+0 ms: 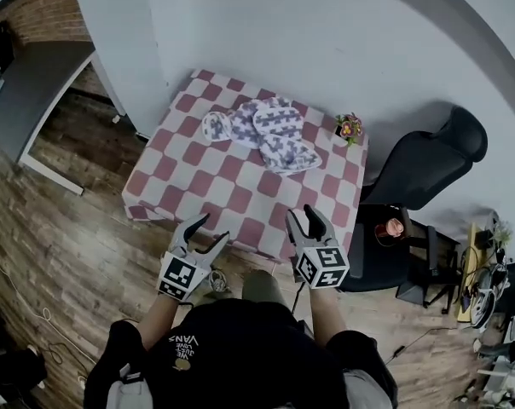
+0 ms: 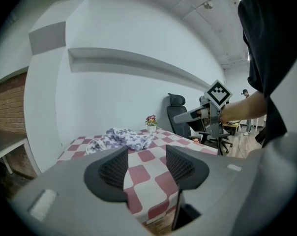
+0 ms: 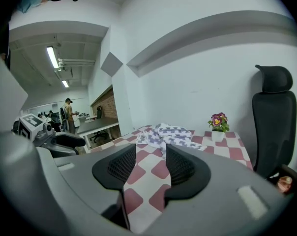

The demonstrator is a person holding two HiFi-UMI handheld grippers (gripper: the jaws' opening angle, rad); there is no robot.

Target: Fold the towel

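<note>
head: high, steeply down over table | left gripper view: low, off near edge, facing across | right gripper view: likewise | shared: towel, plant

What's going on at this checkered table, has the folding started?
Not yet. A person stands at the near edge of the table under a red-and-white checkered cloth, holding the left gripper and the right gripper out in front, both with jaws apart and nothing between them. The crumpled white towel with a purple pattern lies unfolded and untouched on the far side of the table, near a small potted flower. A black office chair stands beside the table.
</note>
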